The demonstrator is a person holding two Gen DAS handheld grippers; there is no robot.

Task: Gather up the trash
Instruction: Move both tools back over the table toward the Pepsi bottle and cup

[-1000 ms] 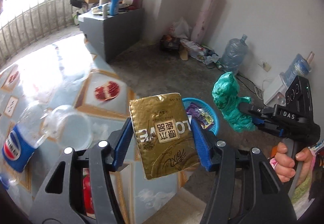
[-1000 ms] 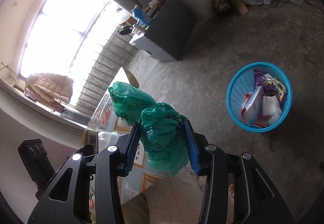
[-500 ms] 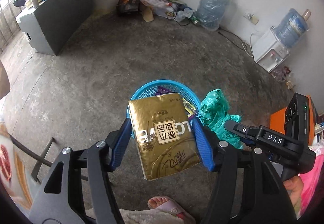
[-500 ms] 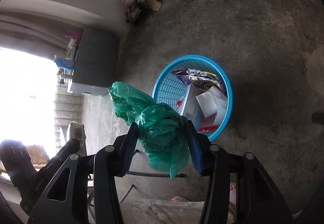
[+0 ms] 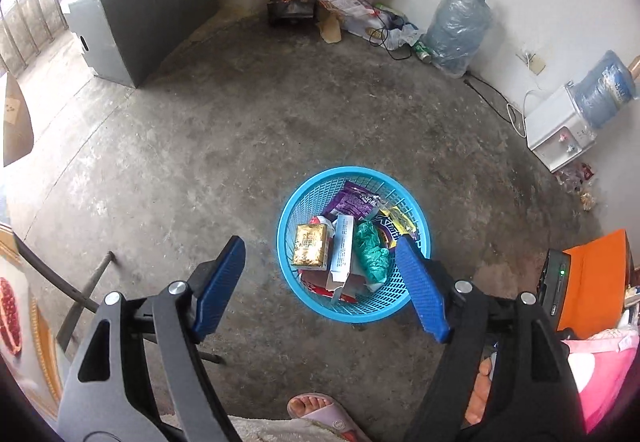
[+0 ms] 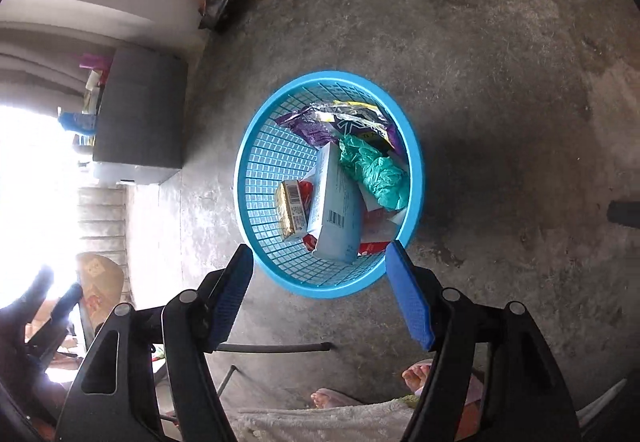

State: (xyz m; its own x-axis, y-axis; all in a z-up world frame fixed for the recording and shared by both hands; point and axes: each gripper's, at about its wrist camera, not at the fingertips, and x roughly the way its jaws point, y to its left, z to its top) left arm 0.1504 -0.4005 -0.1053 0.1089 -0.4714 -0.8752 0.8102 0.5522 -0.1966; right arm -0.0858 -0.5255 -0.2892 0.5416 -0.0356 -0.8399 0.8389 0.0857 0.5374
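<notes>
A round blue mesh basket [image 5: 294,284] [image 6: 264,150] stands on the concrete floor below both grippers. Inside it lie a gold packet [image 5: 310,245] [image 6: 289,209], a crumpled green plastic bag [image 5: 370,246] [image 6: 376,170], a pale blue carton [image 5: 342,248] [image 6: 334,202] and purple wrappers [image 5: 352,200] [image 6: 312,124]. My left gripper [image 5: 320,256] hangs above the basket with its jaws opening and nothing between them. My right gripper [image 6: 320,262] hovers over the basket's near rim, jaws also opening and empty.
A grey cabinet [image 5: 132,26] stands at the back left. Bags and clutter [image 5: 340,10] line the far wall, with water bottles [image 5: 456,30] and a white dispenser [image 5: 560,130] at the right. A person's foot in a slipper [image 5: 320,412] is near the bottom edge.
The gold packet left my left gripper and the green bag left my right gripper; both now lie in the basket. Both pairs of jaws stand wider apart, and both views have swung down over the basket.
</notes>
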